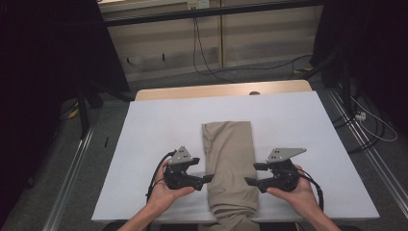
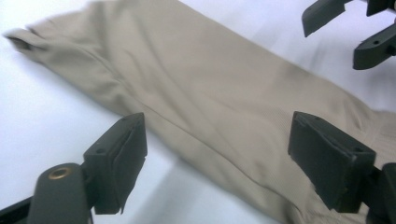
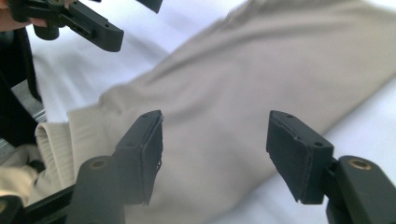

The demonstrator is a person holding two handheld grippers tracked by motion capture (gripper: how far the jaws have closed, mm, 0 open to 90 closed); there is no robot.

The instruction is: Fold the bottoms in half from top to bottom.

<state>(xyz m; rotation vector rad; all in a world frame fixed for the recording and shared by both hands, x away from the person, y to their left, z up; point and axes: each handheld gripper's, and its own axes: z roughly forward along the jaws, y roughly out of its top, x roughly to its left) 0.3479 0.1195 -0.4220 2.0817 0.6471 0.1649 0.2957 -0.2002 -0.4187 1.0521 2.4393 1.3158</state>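
Two hand-held black tongs flank a folded beige knit garment near the front edge of the white-covered counter. The left tongs sit just beside the cloth's left edge, the right tongs at its right edge, both spread wide and pinching nothing. The garment's ribbed end hangs over the near edge; its body stretches toward the counter's far side.

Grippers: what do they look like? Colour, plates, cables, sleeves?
Left gripper and right gripper are black, each with two flat rectangular pads on its jaws, a brass insert, a grey three-cornered plate on top and a black cable trailing back. Forearms are bare, no sleeves.
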